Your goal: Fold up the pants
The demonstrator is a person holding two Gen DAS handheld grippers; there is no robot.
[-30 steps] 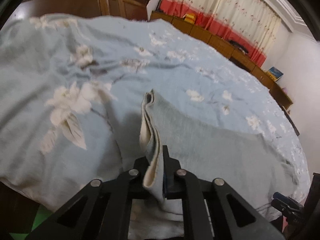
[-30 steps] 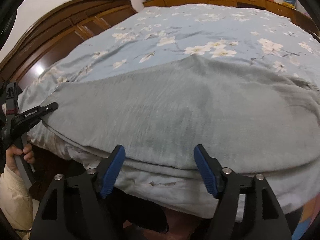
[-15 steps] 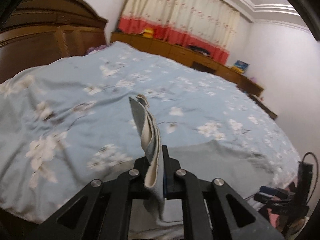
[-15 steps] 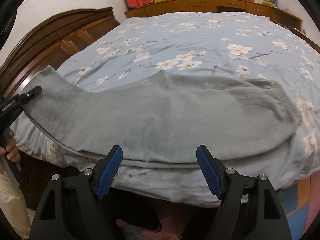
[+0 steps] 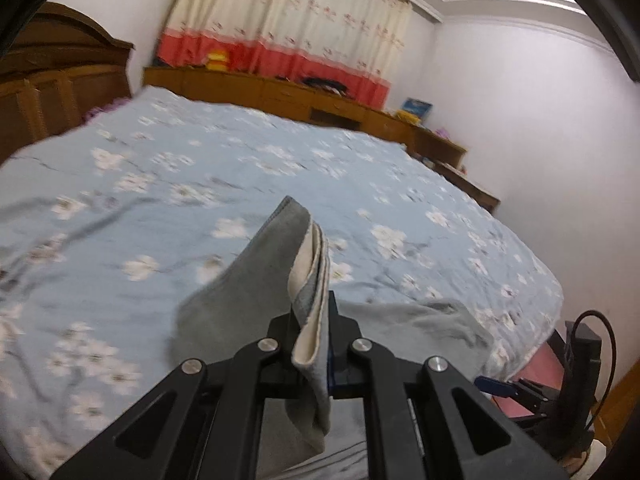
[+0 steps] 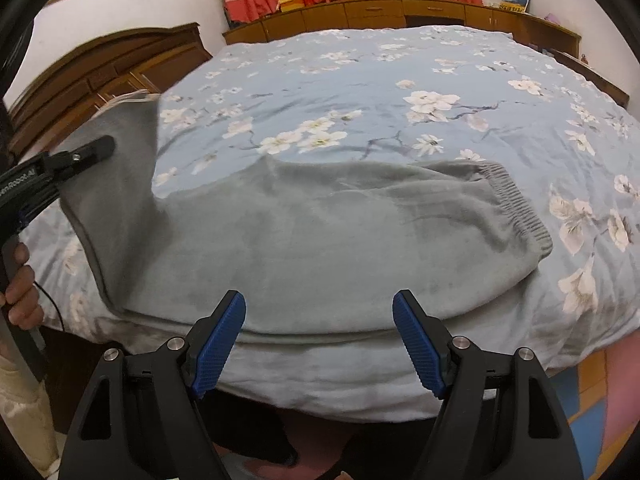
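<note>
Grey pants [image 6: 320,236] lie along the near edge of the bed, with the elastic waistband [image 6: 516,200] at the right. My left gripper [image 5: 314,320] is shut on the leg end [image 5: 276,280] and holds it lifted above the bed. It also shows in the right wrist view [image 6: 92,152] at the left, with the leg end [image 6: 116,168] raised. My right gripper [image 6: 320,328] is open and empty, just in front of the pants' near edge.
The bed carries a light blue flowered cover [image 6: 360,80]. A wooden headboard [image 6: 100,76] stands at the left. Low wooden cabinets [image 6: 400,12] and curtains run along the far wall. The bed's front edge [image 6: 320,380] is just under my right gripper.
My left gripper has lifted the leg end off the bed and carried it up and toward the waistband side. The right gripper has stayed open and drawn back a little.
</note>
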